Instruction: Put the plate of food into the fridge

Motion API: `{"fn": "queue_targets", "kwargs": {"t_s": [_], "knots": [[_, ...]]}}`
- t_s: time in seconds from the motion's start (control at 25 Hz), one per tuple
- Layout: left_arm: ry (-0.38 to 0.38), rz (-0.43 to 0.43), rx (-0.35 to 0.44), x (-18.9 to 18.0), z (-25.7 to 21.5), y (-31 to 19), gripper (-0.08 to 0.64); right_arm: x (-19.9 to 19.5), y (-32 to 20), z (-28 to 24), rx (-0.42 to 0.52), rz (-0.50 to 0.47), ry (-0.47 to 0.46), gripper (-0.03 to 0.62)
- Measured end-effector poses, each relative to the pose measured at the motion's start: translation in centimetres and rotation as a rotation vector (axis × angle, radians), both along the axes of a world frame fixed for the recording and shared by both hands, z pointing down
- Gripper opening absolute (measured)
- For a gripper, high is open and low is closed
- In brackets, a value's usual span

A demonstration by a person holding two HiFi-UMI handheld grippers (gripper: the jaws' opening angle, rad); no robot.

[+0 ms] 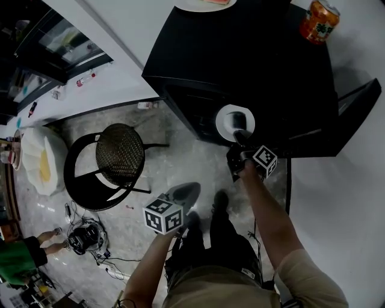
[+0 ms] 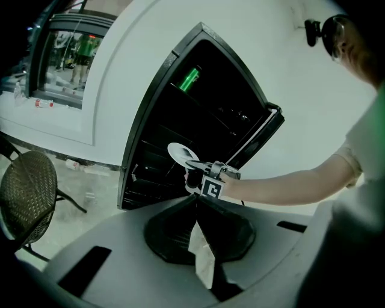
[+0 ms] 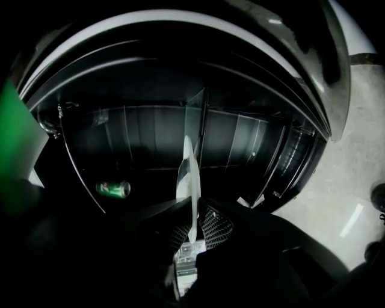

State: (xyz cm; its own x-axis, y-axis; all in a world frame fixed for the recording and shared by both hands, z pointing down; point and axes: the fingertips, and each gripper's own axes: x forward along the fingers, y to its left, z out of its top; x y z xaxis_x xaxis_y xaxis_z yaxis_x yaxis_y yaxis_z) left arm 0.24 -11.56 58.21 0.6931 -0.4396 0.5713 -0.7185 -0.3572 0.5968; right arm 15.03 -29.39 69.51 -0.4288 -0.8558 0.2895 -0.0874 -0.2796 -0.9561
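The white plate [image 1: 233, 120] hangs at the mouth of the open black fridge [image 1: 240, 54], gripped at its near rim by my right gripper [image 1: 239, 133], which is shut on it. In the right gripper view the plate [image 3: 187, 174] stands edge-on between the jaws, with the dark fridge shelves behind it. From the left gripper view, the plate [image 2: 178, 151] and right gripper [image 2: 194, 165] sit level with a middle shelf. I cannot make out food on it. My left gripper [image 1: 183, 194] hangs low over the floor, shut and holding nothing, pointing at the fridge [image 2: 150, 138].
The fridge door [image 1: 355, 114] stands open to the right. A green can [image 3: 112, 189] lies on a shelf inside. An orange can [image 1: 319, 21] and another plate [image 1: 204, 5] rest on the fridge top. A round chair [image 1: 117, 159] and floor cables [image 1: 87, 237] are on the left.
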Motion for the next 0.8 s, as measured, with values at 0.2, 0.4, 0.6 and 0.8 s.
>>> {"fn": "queue_targets", "kwargs": {"t_s": [0.2, 0.4, 0.6, 0.8], "knots": [[-0.007, -0.014, -0.006, -0.6, 0.3, 0.3, 0.012, 0.1, -0.9, 0.1, 0.009, 0.007, 0.003, 0.035], [-0.008, -0.025, -0.007, -0.7, 0.3, 0.3, 0.012, 0.0, -1.6, 0.2, 0.023, 0.005, -0.026, 0.035], [-0.007, -0.016, -0.007, -0.4, 0.4, 0.6, 0.012, -0.1, -2.4, -0.3, 0.043, 0.005, -0.016, 0.035], [-0.014, 0.002, -0.010, -0.2, 0.5, 1.0, 0.012, 0.0, -2.4, -1.1, 0.102, -0.015, -0.022, 0.097]]}}
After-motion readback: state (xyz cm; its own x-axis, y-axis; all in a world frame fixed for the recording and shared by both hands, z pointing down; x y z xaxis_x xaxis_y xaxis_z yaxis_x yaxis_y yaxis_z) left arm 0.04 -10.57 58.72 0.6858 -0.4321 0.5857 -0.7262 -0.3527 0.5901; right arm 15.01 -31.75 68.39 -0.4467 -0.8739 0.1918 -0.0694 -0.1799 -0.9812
